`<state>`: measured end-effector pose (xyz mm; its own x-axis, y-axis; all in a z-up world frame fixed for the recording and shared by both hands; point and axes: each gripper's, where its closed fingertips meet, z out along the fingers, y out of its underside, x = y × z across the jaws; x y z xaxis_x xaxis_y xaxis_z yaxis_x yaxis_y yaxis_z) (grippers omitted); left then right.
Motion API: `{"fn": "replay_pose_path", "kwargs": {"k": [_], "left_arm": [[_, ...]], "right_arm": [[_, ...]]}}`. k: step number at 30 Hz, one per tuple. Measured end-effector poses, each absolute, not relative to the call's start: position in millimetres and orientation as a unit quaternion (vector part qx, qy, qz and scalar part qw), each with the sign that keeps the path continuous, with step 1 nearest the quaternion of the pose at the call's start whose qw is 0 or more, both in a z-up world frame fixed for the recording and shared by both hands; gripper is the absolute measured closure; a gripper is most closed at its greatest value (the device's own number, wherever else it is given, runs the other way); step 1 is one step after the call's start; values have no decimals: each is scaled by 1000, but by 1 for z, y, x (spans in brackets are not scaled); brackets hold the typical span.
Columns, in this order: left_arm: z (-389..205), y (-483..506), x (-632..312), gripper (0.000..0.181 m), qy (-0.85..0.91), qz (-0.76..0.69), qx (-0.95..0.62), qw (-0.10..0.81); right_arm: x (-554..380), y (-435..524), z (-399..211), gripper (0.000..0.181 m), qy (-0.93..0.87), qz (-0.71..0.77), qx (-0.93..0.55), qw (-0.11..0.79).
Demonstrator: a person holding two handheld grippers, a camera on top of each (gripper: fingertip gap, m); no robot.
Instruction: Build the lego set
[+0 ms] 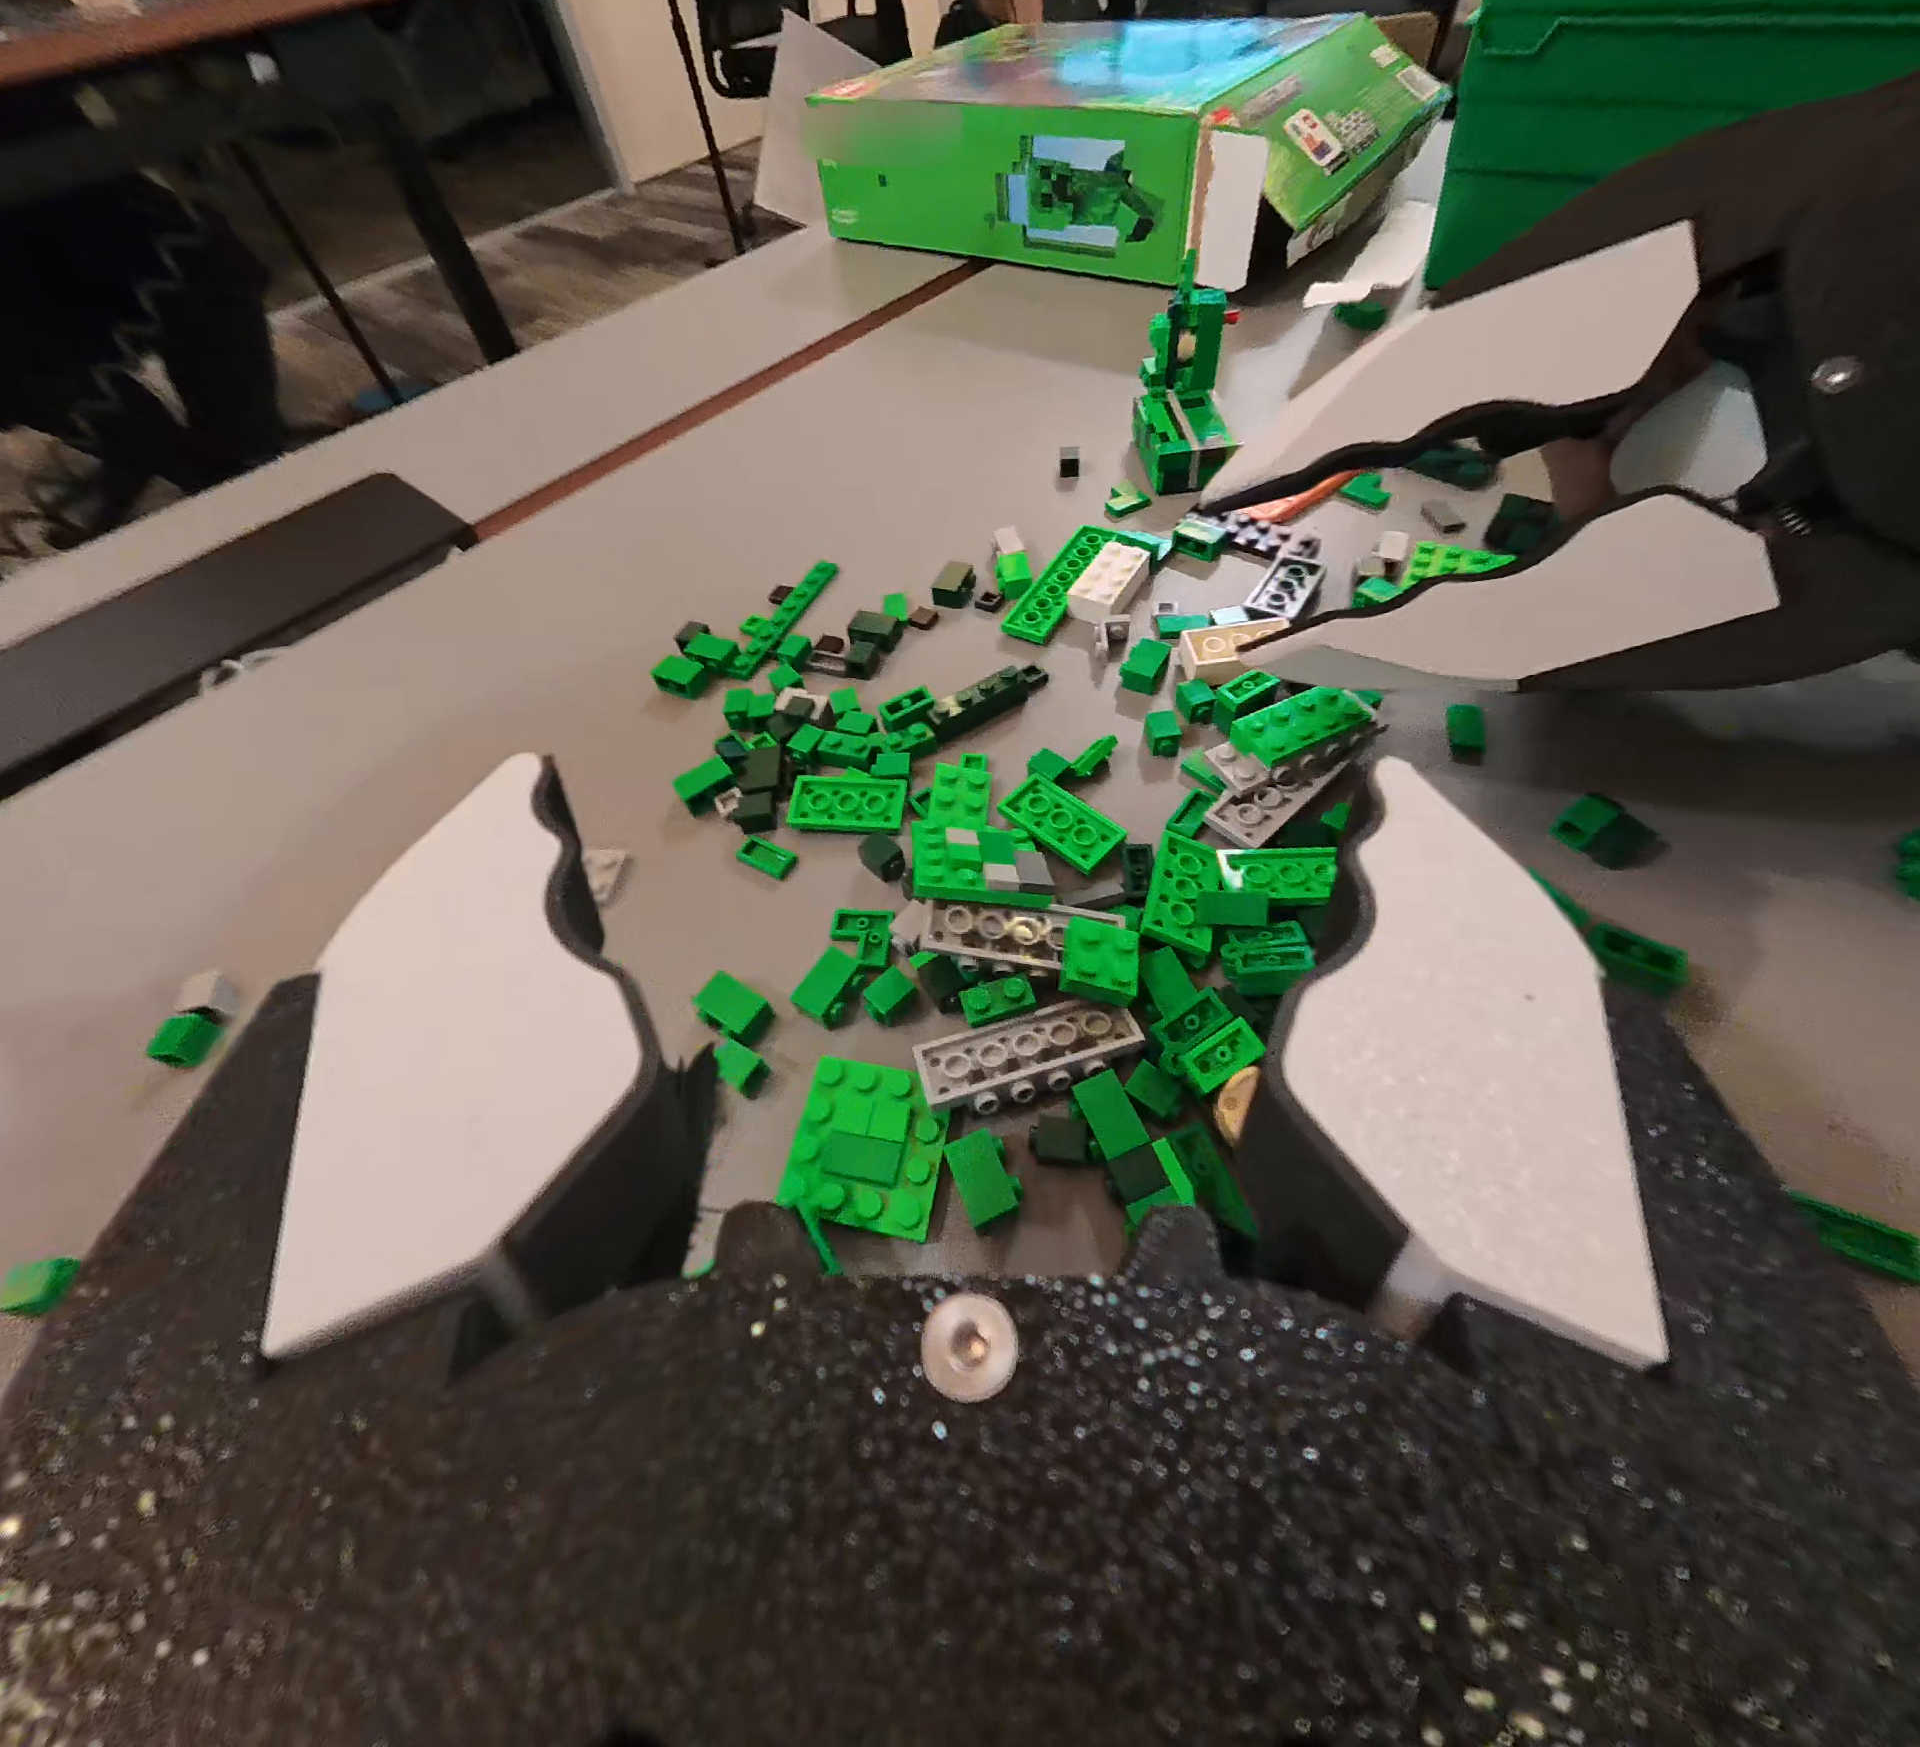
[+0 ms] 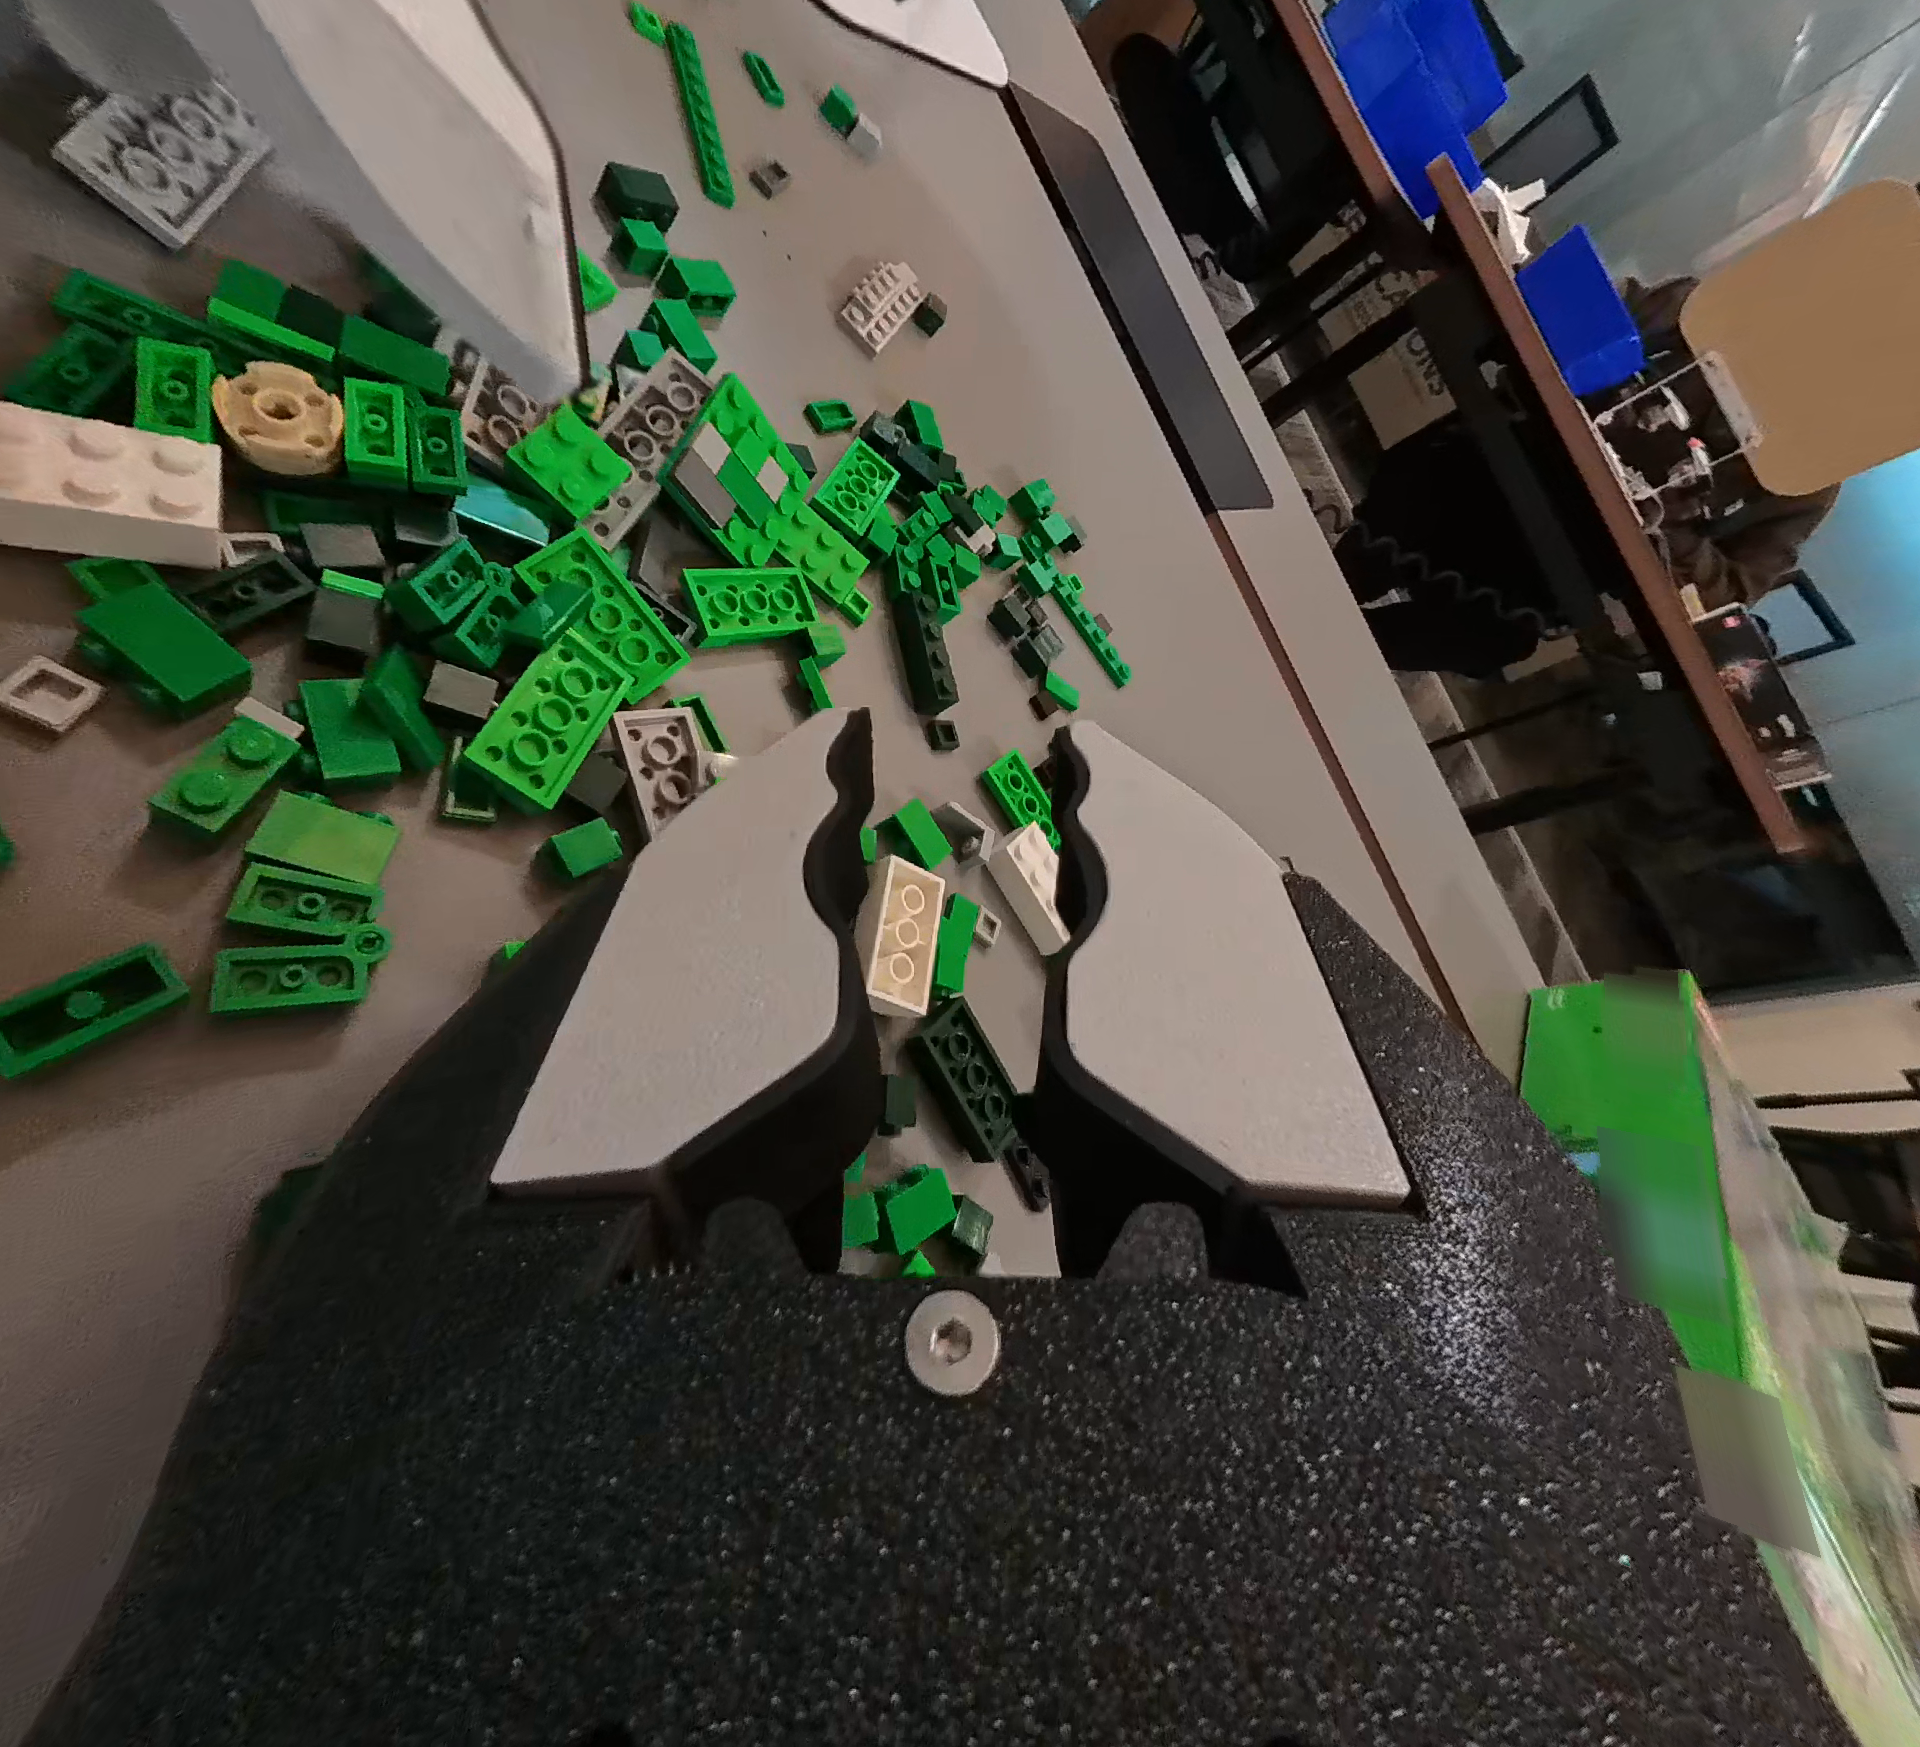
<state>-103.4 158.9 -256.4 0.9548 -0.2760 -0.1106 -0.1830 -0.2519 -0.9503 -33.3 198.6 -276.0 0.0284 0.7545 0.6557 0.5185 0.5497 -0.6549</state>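
Several loose green, grey and white lego pieces (image 1: 1039, 866) lie in a pile on the grey table (image 1: 416, 762). My left gripper (image 1: 961, 783) is open wide and empty, low over the near part of the pile. My right gripper (image 1: 1226, 575) comes in from the right, open and empty, its tips over the pile's far end. In the right wrist view the right gripper (image 2: 961, 731) straddles a cream plate (image 2: 904, 934) and a white brick (image 2: 1029, 876) that lie on the table. A small, partly built green model (image 1: 1179, 409) stands upright behind the pile.
The green lego box (image 1: 1091, 149) lies open at the back of the table, a green bin (image 1: 1662, 87) to its right. A black strip (image 1: 208, 596) runs along the table's left side. Stray pieces lie around the pile. Desks and blue bins (image 2: 1413, 45) stand beyond the table.
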Motion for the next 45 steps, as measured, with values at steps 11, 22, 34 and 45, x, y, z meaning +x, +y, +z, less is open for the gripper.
{"fn": "replay_pose_path", "kwargs": {"k": [11,22,34,45], "left_arm": [[-255,160,-107,50,149,-8,-772,618],[-242,153,-113,57,138,0,-745,652],[-247,152,-104,61,156,-19,-742,651],[-248,149,-84,68,194,-61,-737,644]], "right_arm": [[-27,204,-247,149,-641,128,-461,600],[47,182,-198,153,-529,163,-494,671],[101,204,-218,160,-409,172,-553,705],[172,221,-229,157,-517,178,-637,543]]}}
